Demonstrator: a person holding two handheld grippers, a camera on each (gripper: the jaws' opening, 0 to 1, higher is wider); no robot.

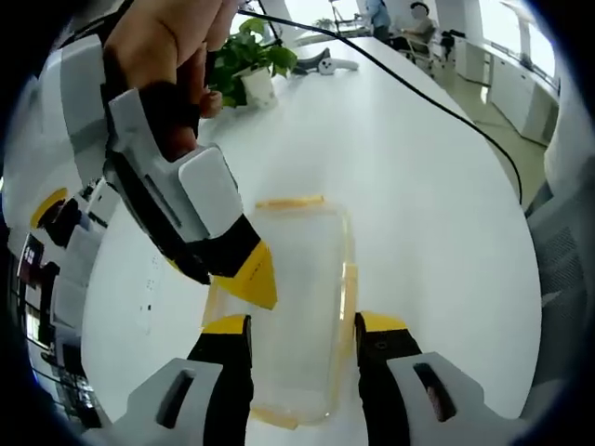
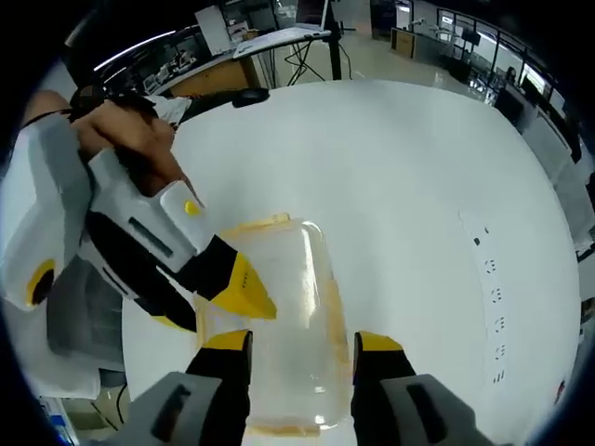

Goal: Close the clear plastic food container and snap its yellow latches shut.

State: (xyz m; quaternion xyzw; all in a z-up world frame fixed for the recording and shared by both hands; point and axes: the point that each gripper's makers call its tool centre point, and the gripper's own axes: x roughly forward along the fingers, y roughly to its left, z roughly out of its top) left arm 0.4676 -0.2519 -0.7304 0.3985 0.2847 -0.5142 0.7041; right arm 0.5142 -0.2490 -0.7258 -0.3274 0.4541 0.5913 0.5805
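Observation:
The clear plastic food container point(image 1: 302, 307) lies lengthwise on the white table point(image 1: 437, 232), with a yellow latch point(image 1: 290, 201) at its far end and another latch point(image 1: 350, 279) along its right side. My left gripper point(image 1: 305, 327) is open, its black-and-yellow jaws standing either side of the container's near end. From the upper left a hand holds the right gripper point(image 1: 256, 279), its yellow tip against the container's left edge. In the right gripper view the container point(image 2: 288, 316) sits between my open right gripper point(image 2: 302, 342), and the left gripper point(image 2: 244, 288) touches the container's left edge.
A potted plant point(image 1: 246, 65) and a black cable point(image 1: 446, 107) are on the far part of the table. People sit at the back point(image 1: 414, 19). Desks and a dark object point(image 2: 251, 95) lie beyond the table, which carries small printed marks point(image 2: 493, 297) on the right.

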